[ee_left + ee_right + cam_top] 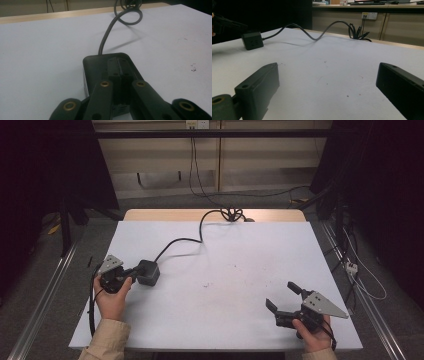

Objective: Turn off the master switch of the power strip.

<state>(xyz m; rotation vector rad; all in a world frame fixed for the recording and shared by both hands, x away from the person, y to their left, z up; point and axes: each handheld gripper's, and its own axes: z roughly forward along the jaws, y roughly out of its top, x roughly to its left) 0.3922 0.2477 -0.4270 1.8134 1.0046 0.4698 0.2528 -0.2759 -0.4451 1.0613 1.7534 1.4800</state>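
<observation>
The left gripper (131, 272), jaws closed, rests against the near side of the black square power adapter (148, 272) on the white bench (235, 265), far nearer than the open-jawed right gripper (284, 296).

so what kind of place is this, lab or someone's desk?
Looks like a lab or office test bench: a bare white table between metal floor rails, a wall socket with cables, and a desk with a keyboard behind.

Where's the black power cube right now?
High view: the power cube sits left on the white table, against the left gripper's shut tips.
</observation>
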